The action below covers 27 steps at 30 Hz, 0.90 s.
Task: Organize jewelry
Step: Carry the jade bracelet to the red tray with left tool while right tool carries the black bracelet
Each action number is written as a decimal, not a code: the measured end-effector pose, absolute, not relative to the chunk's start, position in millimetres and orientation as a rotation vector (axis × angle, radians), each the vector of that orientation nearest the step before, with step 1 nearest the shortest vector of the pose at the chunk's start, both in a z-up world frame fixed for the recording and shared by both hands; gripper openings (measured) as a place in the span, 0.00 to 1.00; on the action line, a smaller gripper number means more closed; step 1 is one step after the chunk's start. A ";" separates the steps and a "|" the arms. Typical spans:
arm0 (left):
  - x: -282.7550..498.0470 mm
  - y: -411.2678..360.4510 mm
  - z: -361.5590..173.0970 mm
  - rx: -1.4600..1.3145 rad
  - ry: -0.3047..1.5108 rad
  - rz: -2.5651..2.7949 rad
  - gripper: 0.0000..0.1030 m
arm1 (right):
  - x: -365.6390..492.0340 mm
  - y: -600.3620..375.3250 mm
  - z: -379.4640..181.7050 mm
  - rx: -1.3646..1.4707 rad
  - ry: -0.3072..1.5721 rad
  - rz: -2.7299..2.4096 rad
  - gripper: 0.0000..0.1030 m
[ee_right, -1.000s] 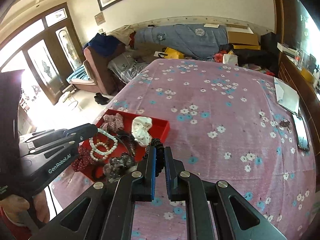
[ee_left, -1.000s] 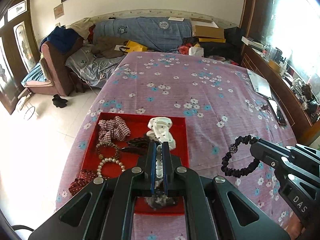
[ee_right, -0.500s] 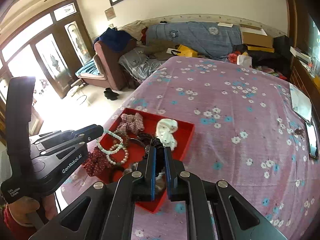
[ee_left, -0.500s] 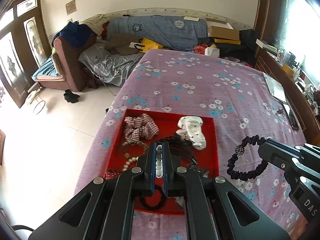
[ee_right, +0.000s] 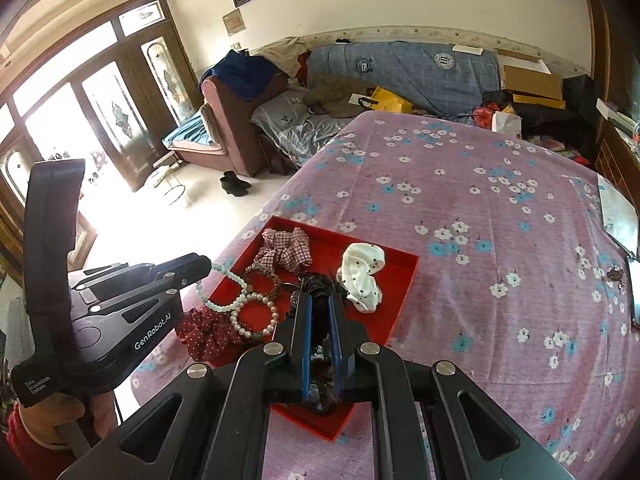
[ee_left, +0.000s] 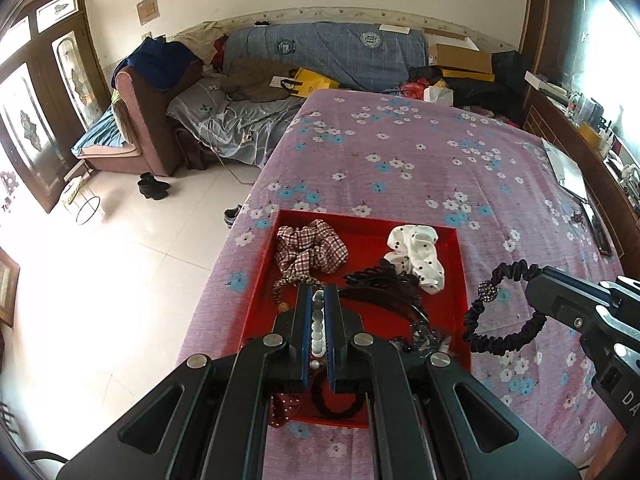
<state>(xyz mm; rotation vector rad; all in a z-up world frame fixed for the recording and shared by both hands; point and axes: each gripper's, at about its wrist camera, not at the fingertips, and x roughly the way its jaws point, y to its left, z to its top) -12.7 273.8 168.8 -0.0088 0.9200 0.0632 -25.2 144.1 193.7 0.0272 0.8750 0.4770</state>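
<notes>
A red tray [ee_left: 368,232] [ee_right: 400,280] lies on the purple flowered bed near its left edge. My left gripper [ee_left: 318,300] is shut on a pale green bead bracelet [ee_left: 317,328] [ee_right: 224,280] and holds it above the tray's left part. My right gripper [ee_right: 319,304] is shut on a black hair tie with a sparkly bead [ee_left: 500,312], held in the air just right of the tray. In the tray lie a plaid scrunchie [ee_left: 310,248], a white dotted scrunchie [ee_left: 418,256], a black hair claw [ee_left: 384,284], a pearl bracelet [ee_right: 256,316] and a red dotted scrunchie [ee_right: 204,332].
A phone [ee_left: 598,228] and a paper sheet [ee_left: 568,168] lie near the bed's right edge. A wooden cabinet [ee_left: 580,128] runs along the right. A cluttered sofa [ee_left: 332,56] and an armchair [ee_left: 148,120] stand at the far end. White tiled floor [ee_left: 100,280] is to the left.
Both grippers have risen and pulled back to the left, so the tray looks smaller and further right. The bead bracelet and the black hair tie stay clamped.
</notes>
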 end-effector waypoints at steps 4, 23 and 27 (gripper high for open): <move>-8.2 279.4 167.2 -0.014 0.930 0.065 0.05 | -20.2 147.3 189.9 0.030 0.880 0.487 0.09; 13.4 289.2 161.5 -0.059 0.967 -0.009 0.05 | 3.1 162.9 174.2 0.058 0.909 0.509 0.09; 17.1 293.6 163.9 -0.074 0.965 -0.016 0.05 | 6.0 161.7 173.1 0.078 0.912 0.508 0.09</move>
